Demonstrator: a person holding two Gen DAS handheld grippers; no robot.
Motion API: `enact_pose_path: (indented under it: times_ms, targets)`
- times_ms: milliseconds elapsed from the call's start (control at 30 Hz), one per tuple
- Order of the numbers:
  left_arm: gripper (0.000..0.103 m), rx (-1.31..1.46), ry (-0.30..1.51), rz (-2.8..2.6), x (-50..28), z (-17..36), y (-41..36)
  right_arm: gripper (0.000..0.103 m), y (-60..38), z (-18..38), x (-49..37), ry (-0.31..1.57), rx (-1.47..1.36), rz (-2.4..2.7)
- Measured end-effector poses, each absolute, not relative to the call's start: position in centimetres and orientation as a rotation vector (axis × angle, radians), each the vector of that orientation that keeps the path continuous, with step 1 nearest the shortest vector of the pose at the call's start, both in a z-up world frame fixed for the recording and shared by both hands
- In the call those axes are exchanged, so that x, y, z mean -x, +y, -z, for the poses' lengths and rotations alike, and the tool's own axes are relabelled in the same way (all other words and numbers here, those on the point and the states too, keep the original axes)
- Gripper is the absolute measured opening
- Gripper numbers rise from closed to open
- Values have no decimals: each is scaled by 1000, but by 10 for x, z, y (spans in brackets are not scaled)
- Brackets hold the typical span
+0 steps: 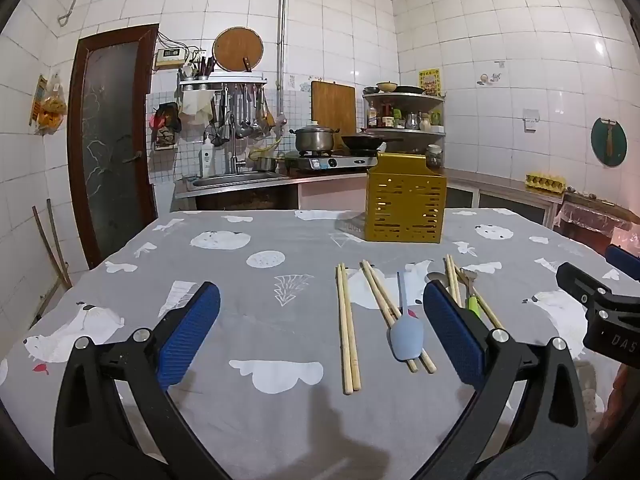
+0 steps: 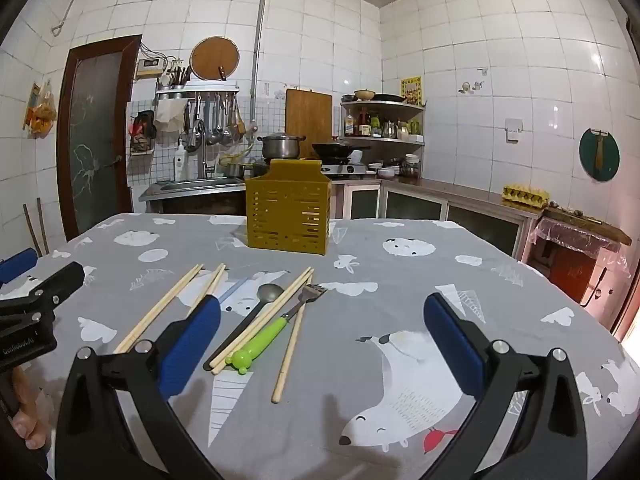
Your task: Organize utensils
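Observation:
A yellow slotted utensil holder (image 1: 405, 208) (image 2: 289, 210) stands upright at the far middle of the table. Several utensils lie loose in front of it: pairs of wooden chopsticks (image 1: 347, 328) (image 2: 160, 307), a pale blue spoon (image 1: 406, 336), a metal spoon with a dark handle (image 2: 244, 322) and a green-handled fork (image 2: 272, 332). My left gripper (image 1: 322, 300) is open and empty above the cloth, with the chopsticks and blue spoon between its fingers. My right gripper (image 2: 322, 308) is open and empty, with the fork and spoon by its left finger.
The table carries a grey cloth (image 1: 240, 272) (image 2: 400, 280) with white animal prints. Behind it are a sink (image 1: 236, 178), a stove with a pot (image 1: 314, 138) and a counter (image 2: 460, 196) along the right wall. A door (image 1: 110, 140) is at the left.

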State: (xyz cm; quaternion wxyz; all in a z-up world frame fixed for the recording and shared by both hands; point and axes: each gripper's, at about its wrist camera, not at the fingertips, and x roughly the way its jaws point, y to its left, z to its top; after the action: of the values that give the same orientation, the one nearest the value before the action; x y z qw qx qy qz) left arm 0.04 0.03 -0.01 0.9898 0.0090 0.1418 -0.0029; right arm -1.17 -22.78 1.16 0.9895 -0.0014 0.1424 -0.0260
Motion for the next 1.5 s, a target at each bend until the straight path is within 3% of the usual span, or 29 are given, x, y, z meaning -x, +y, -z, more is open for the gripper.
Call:
enact_pose_path:
  times_ms: [1500]
  targets:
    - [98, -7, 283, 13, 1, -1, 0, 99, -232, -15, 13, 261, 7, 74]
